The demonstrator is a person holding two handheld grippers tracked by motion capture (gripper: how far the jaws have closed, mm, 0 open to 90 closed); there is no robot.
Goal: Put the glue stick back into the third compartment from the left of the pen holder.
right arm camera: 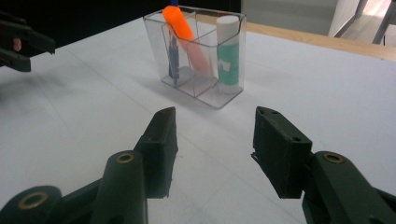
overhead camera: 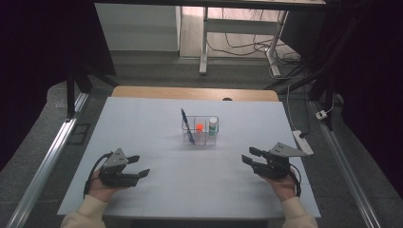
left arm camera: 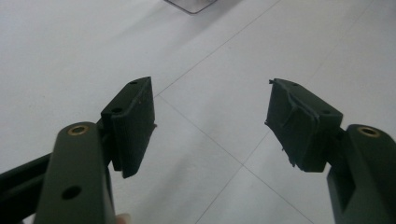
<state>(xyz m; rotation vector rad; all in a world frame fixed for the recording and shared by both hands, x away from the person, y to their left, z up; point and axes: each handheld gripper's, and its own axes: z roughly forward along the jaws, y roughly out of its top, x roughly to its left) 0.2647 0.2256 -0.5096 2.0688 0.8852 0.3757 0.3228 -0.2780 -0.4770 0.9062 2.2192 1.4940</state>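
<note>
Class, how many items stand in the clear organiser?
3: a blue pen in the left section as the right gripper view shows it, an orange marker leaning beside it, a glue stick on the right.

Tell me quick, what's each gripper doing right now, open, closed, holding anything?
Left gripper: open, holding nothing, over the white table.
Right gripper: open, holding nothing.

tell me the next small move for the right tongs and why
Probably ease the right tongs forward toward the clear holder: they are open and empty, apart from it, and it holds a glue stick, an orange marker and a blue pen.
</note>
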